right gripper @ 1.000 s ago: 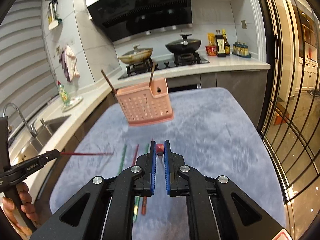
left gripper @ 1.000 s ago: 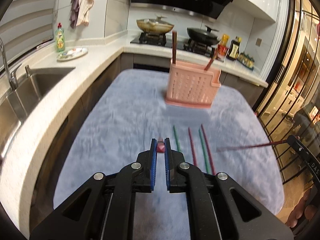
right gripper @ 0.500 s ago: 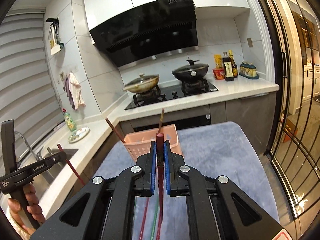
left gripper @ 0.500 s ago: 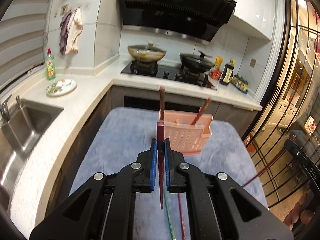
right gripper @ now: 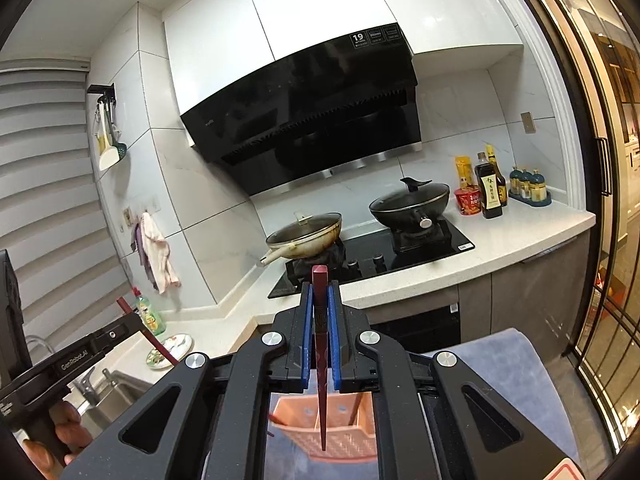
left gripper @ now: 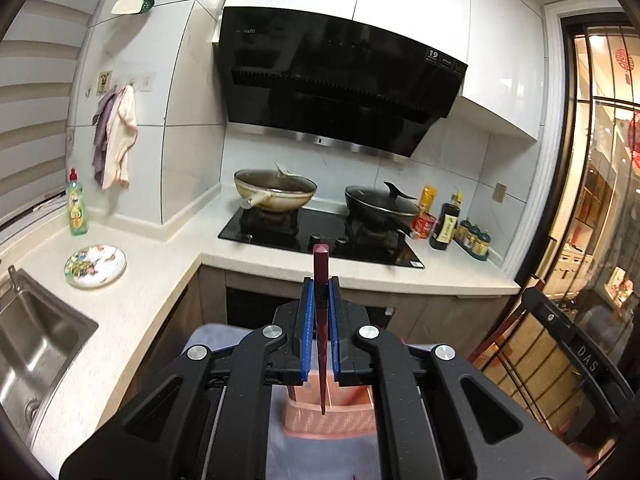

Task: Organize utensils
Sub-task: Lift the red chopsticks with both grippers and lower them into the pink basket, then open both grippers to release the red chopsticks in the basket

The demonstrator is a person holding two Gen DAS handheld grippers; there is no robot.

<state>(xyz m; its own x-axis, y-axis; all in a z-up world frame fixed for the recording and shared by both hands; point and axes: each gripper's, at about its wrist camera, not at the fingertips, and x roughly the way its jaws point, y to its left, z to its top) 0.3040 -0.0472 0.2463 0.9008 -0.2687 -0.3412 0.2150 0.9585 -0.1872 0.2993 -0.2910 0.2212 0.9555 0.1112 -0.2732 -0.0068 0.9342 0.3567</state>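
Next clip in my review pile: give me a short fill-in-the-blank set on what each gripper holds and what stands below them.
1. The left gripper is shut on a dark red ____.
2. The right gripper grips its own dark red chopstick with the thick end pointing ____.
3. Below both tips stands a perforated plastic utensil holder coloured ____.
4. On the stove, the black wok has its lid ____.

Missing words: chopstick; up; pink; on

A wok (left gripper: 275, 193) and a black pan (left gripper: 379, 206) are sitting on the hob (left gripper: 320, 236); a hood (left gripper: 340, 84) is hanging above; a plate (left gripper: 95, 266) is lying by the sink (left gripper: 36, 344); towels (left gripper: 116, 136) are hanging; bottles (right gripper: 490, 192) are standing right.
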